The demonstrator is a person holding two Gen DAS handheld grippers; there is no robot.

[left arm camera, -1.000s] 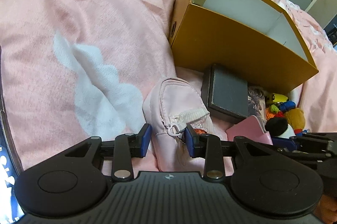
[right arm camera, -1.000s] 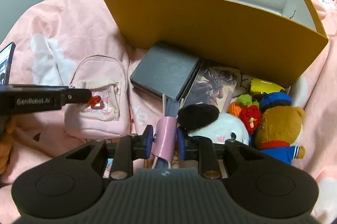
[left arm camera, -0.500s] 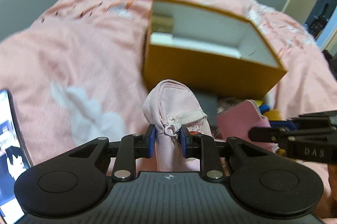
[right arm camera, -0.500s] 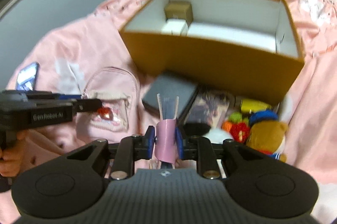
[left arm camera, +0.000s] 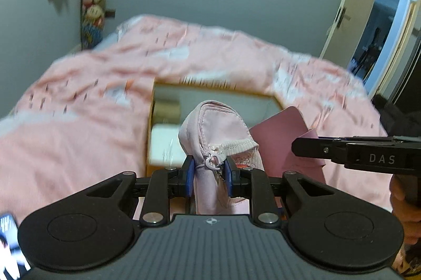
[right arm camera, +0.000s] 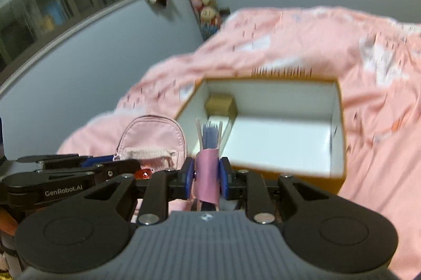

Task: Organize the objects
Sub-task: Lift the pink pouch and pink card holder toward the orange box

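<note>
Left gripper [left arm camera: 208, 176] is clamped on a small pink backpack [left arm camera: 215, 132], blue pads squeezing the fabric just under the zipper pull. The backpack sits center frame in the left wrist view, pale pink with a stitched rounded top, a ribbed white pocket band and a little cartoon print near the right pad. The left jaws have just been closing, with the backpack between them. In the right wrist view the same backpack shows at lower left, flat front facing the camera, in front of the pink bedspread [right arm camera: 289, 43].

Right gripper [right arm camera: 206, 178] is closed on a pink wallet [right arm camera: 208, 169], held upright at bottom center; blue card-like edges and two pale strips stick out of its top. In the left wrist view the wallet appears as a flat dusty-pink panel at center right, just beside the backpack.

Behind both items lies an open box [right arm camera: 339, 122], orange outside, white inside, resting on the bedspread. A small gold box [right arm camera: 219, 105] sits in its upper left corner. Frames are motion-blurred.
</note>
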